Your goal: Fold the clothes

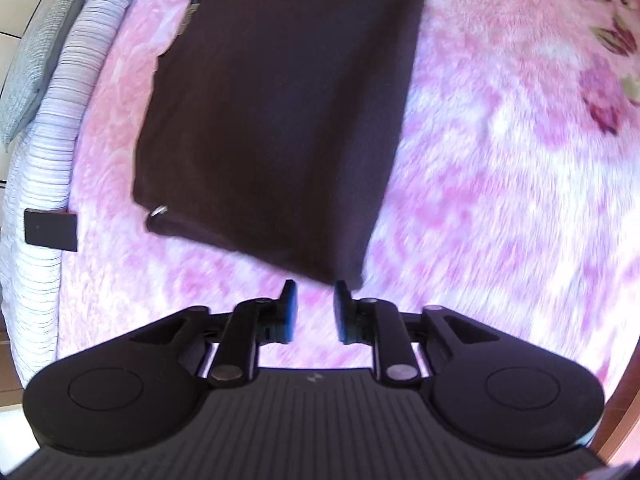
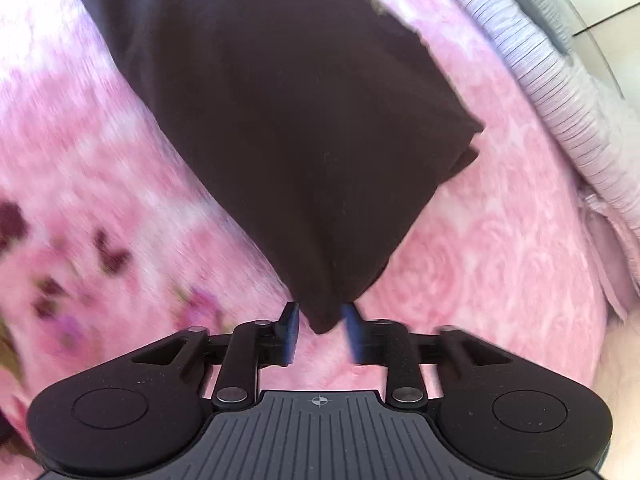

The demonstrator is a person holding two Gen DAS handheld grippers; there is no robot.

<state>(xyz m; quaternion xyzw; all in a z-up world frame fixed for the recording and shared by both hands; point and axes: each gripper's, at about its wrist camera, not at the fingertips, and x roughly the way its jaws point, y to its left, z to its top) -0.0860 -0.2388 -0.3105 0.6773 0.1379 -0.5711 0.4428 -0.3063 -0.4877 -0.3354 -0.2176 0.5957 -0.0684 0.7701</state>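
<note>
A dark brown folded garment (image 1: 276, 120) lay flat on the pink floral blanket (image 1: 500, 184) covering the bed. The left gripper (image 1: 314, 308) stood released, its pads apart over bare blanket just short of the garment's near corner. The right gripper (image 2: 320, 330) was also released, the garment's other near corner (image 2: 320, 320) lying loose between its parted pads.

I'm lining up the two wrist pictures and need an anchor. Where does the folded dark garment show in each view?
Left wrist: the dark garment fills the upper centre, its near corner just ahead of the left tongs.
Right wrist: the dark garment runs from the top to the centre, its corner tip between the fingers of the right tongs.
Shared landmark: the striped white bedding, at the left edge and the upper right.
</note>
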